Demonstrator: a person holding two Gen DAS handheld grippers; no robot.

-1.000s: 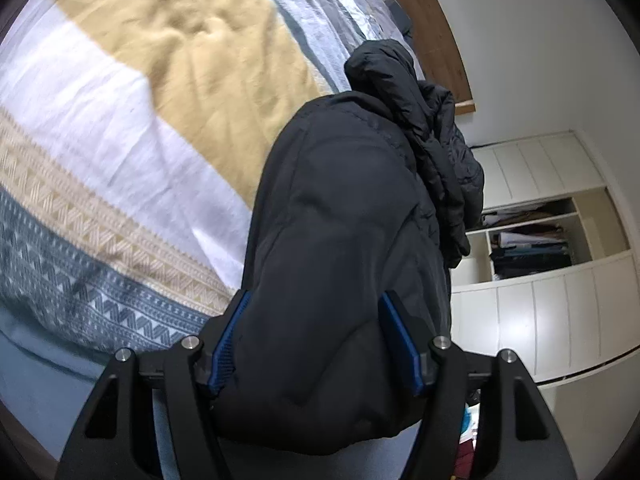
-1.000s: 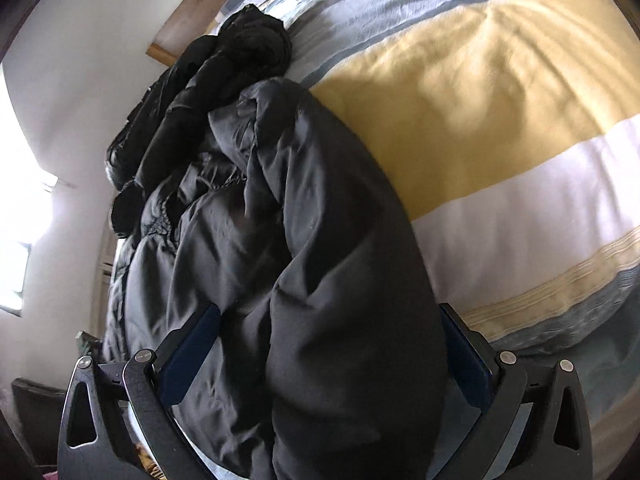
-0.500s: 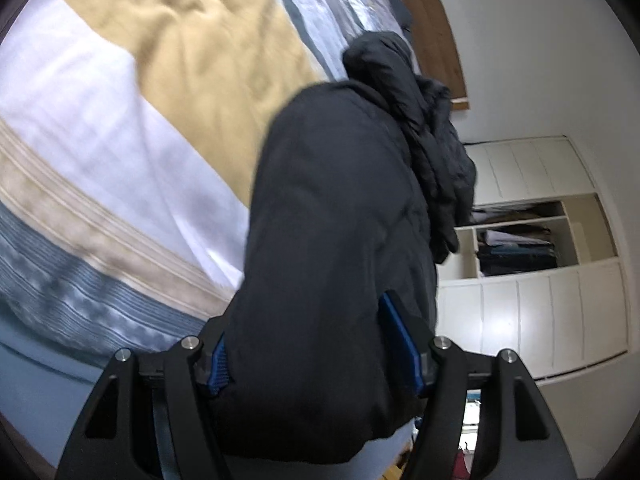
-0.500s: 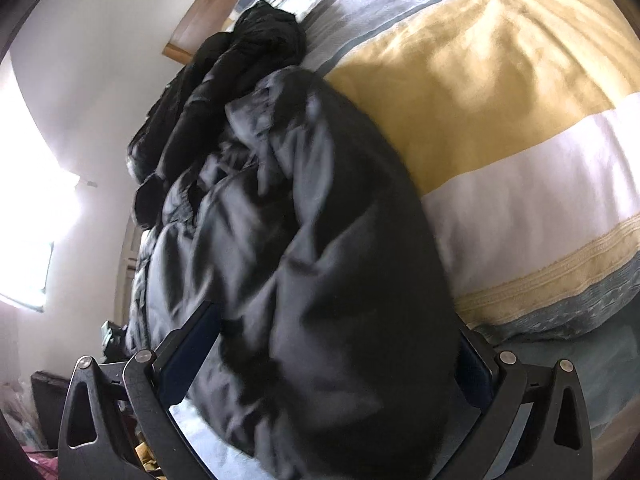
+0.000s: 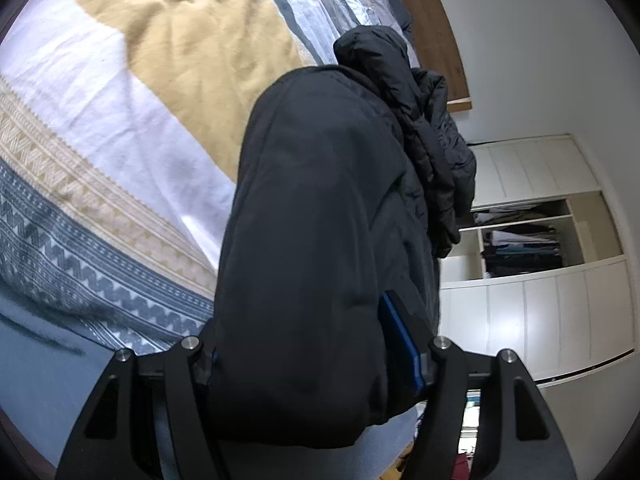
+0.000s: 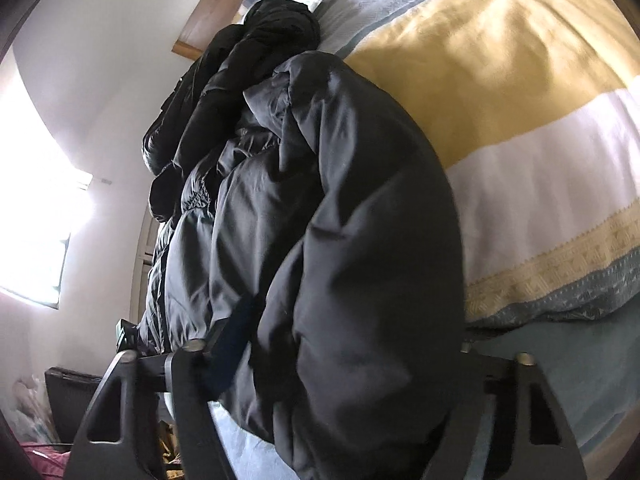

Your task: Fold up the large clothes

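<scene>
A bulky black padded jacket point(image 5: 320, 220) lies bunched on a bed with a striped cover point(image 5: 120, 120). My left gripper point(image 5: 306, 344) is shut on its near edge; the right blue pad point(image 5: 400, 340) presses into the fabric, and the left pad is buried under it. In the right wrist view the same jacket point(image 6: 340, 200) fills the space between the jaws of my right gripper point(image 6: 348, 340). Those jaws are closing, and the left pad point(image 6: 234, 340) pushes into the padding. The other finger is hidden behind the bulge of cloth.
The bed cover point(image 6: 540, 140) has yellow, white and patterned grey bands, with a wooden headboard point(image 5: 432, 20) at the far end. A white wardrobe point(image 5: 540, 220) with open shelves of folded clothes stands beyond the bed. A bright window point(image 6: 36, 200) lights the wall.
My right gripper's jaws have come in from wide open onto the jacket. In the left wrist view the jacket has slumped over the left pad and the view has shifted slightly.
</scene>
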